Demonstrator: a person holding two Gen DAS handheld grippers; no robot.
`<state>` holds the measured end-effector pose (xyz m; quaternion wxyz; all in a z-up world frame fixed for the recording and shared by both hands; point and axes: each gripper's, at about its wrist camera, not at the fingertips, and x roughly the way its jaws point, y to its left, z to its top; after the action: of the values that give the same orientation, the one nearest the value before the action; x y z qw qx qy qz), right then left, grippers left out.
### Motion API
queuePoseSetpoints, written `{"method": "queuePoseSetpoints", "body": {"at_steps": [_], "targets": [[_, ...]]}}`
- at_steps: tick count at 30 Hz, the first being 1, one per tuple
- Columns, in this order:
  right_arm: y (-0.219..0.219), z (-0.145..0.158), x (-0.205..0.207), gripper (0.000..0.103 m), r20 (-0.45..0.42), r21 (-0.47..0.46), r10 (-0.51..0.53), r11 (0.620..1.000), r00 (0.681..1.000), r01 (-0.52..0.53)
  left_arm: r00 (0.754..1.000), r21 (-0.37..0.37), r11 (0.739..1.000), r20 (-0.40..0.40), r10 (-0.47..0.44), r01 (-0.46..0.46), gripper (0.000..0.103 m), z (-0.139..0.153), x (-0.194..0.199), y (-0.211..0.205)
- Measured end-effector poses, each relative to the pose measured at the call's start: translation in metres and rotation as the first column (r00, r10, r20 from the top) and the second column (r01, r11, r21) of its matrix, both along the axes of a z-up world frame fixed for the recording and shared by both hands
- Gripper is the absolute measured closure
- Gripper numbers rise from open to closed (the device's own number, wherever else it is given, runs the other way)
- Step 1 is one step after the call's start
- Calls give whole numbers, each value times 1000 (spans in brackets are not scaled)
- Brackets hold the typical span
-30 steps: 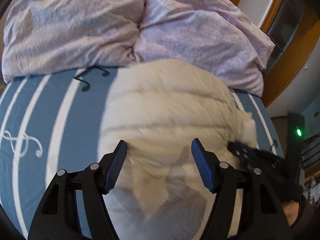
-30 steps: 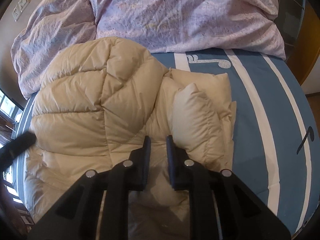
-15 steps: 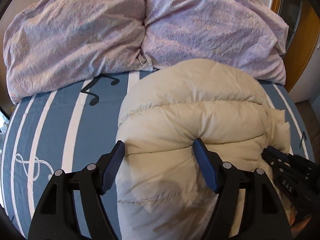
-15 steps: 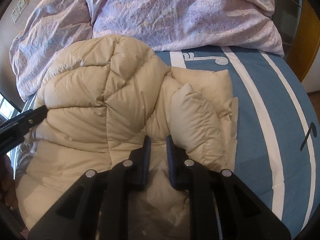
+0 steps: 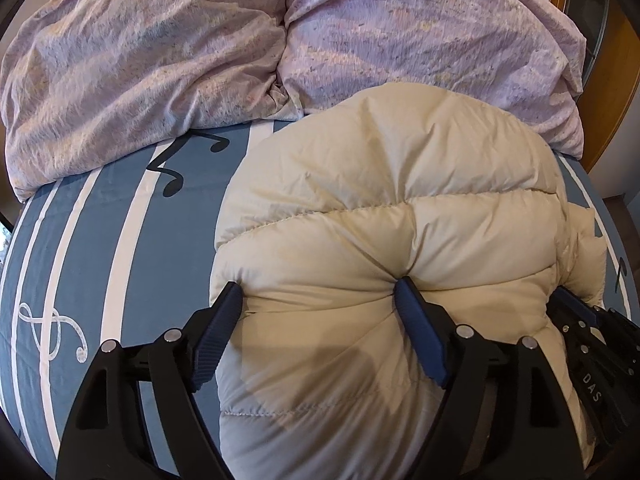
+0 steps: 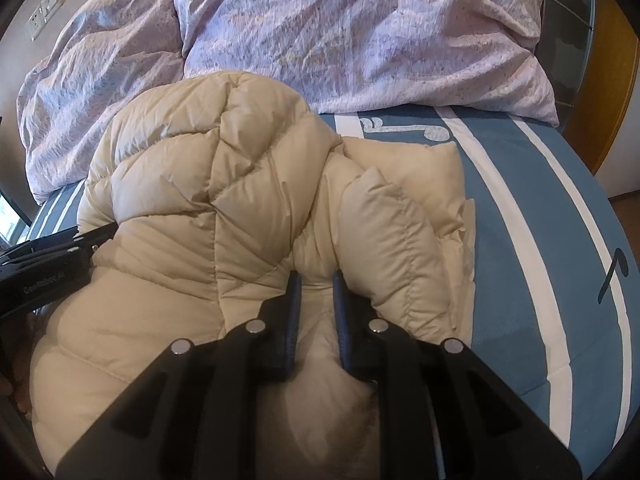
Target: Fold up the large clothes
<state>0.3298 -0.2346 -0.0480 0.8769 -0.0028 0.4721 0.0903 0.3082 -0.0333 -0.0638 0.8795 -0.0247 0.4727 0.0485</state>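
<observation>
A cream quilted puffer jacket (image 5: 384, 216) lies bunched on the blue striped bed sheet (image 5: 100, 248). It also shows in the right wrist view (image 6: 208, 184), with a folded sleeve (image 6: 392, 240) on its right. My left gripper (image 5: 320, 304) is open, its fingers pressed into the jacket's near left part with a bulge of it between them. My right gripper (image 6: 316, 284) is shut on a fold of the jacket's near edge. Each gripper shows at the edge of the other's view: the right gripper (image 5: 584, 320) and the left gripper (image 6: 60, 248).
A lilac duvet (image 5: 280, 40) is heaped along the far side of the bed, touching the jacket's far end. It also fills the back of the right wrist view (image 6: 360, 32). An orange wooden frame (image 5: 616, 80) stands at the far right. A wall socket (image 6: 44, 16) shows at upper left.
My left gripper has moved onto the jacket and its open fingers now press into the padding. The jacket has settled flatter. My right gripper has stayed shut on the fold.
</observation>
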Motion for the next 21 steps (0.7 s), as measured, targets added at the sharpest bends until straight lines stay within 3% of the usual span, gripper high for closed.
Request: {"method": "queuePoseSetpoints", "body": {"at_steps": [21], "targets": [[13, -6, -5, 86, 94, -82, 4, 997, 996, 4, 999, 20, 1000, 33, 19, -20, 18, -8, 0, 0]]}}
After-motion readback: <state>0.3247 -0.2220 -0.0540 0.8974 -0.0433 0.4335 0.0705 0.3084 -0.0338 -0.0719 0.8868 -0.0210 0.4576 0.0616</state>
